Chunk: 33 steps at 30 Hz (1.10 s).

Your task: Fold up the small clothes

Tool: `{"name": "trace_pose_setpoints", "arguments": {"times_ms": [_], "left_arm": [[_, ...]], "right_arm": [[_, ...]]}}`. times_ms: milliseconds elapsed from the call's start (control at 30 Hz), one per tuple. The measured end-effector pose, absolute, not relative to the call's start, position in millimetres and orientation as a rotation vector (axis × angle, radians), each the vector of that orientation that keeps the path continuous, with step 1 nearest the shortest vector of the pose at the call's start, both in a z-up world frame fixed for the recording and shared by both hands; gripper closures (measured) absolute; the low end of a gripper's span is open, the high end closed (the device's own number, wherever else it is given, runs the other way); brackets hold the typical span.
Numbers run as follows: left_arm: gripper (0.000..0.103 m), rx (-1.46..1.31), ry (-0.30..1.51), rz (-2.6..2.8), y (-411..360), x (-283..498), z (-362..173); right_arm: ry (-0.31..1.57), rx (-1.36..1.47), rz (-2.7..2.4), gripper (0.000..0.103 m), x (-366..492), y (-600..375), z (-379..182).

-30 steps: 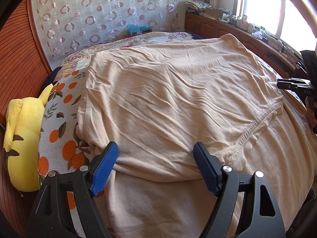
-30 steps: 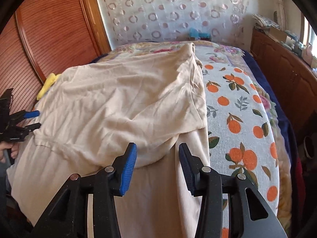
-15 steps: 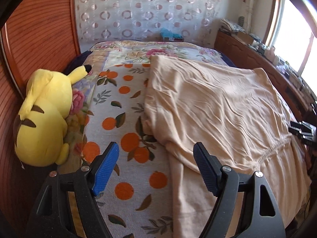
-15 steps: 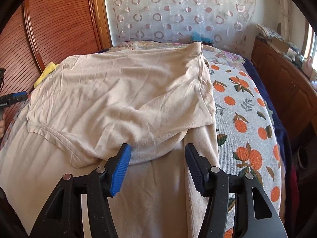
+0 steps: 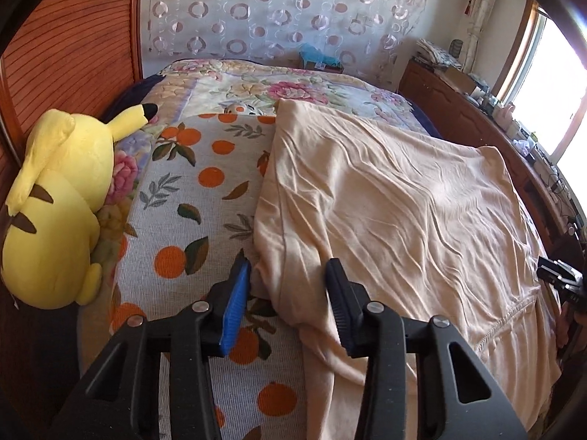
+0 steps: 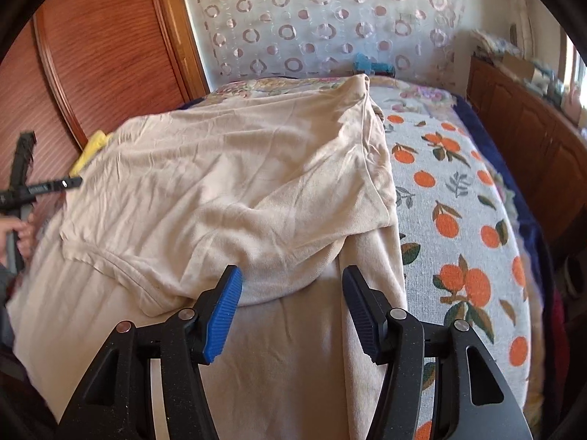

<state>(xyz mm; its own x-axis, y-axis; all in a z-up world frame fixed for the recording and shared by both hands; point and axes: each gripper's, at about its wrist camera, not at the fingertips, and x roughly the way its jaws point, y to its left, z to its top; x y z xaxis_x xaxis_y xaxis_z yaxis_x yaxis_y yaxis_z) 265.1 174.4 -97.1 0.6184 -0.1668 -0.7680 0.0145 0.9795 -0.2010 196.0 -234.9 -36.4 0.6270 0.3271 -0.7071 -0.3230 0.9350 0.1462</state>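
Observation:
A peach-beige garment (image 5: pixel 396 212) lies spread on the bed, its far part folded over its near part; it also shows in the right wrist view (image 6: pixel 238 190). My left gripper (image 5: pixel 288 278) is open, its blue pads on either side of the garment's left folded edge, not clamped on it. My right gripper (image 6: pixel 291 286) is open over the fold's bulging near edge at the garment's right side. The right gripper shows at the right edge of the left wrist view (image 5: pixel 557 275), and the left gripper at the left edge of the right wrist view (image 6: pixel 40 187).
The bed cover (image 5: pixel 190 198) has an orange-fruit print. A yellow plush toy (image 5: pixel 55 205) lies at the bed's left side against a wooden wall panel (image 5: pixel 73 36). A wooden cabinet (image 6: pixel 532 124) with clutter runs along the right. A patterned curtain (image 5: pixel 279 11) hangs behind.
My left gripper swung left from over the garment's middle to its left edge, then came in close to the folded edge with narrower jaws. My right gripper drew slightly nearer the fold.

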Motion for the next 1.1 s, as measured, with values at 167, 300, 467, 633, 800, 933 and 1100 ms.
{"name": "trace_pose_setpoints", "arguments": {"times_ms": [167,300,467,633,800,933,1100], "left_arm": [[0.07,-0.205,0.907,-0.113,174.7,267.7,-95.8],[0.083,-0.172,0.899,-0.121,168.7,267.4,-93.6],[0.087,-0.134,0.875,-0.13,159.1,264.6,-86.2],[0.091,-0.098,0.835,-0.148,149.6,259.6,-70.6],[0.092,-0.066,0.806,-0.159,142.6,256.0,-55.6],[0.094,-0.051,0.798,-0.173,137.6,253.8,-47.4],[0.094,-0.037,0.773,-0.191,132.0,247.9,-38.5]], "right_arm": [[0.837,0.037,0.328,0.044,217.0,-250.1,-32.0],[0.849,0.084,0.329,0.044,232.9,-260.7,-31.4],[0.855,0.094,0.313,0.044,247.3,-259.9,-30.3],[0.824,0.021,0.319,0.057,251.4,-244.9,-28.2],[0.804,-0.167,0.313,0.089,245.2,-219.8,-28.8],[0.763,-0.194,0.343,0.096,240.9,-212.1,-23.2],[0.72,-0.181,0.361,0.096,234.4,-216.7,-12.5]]}}
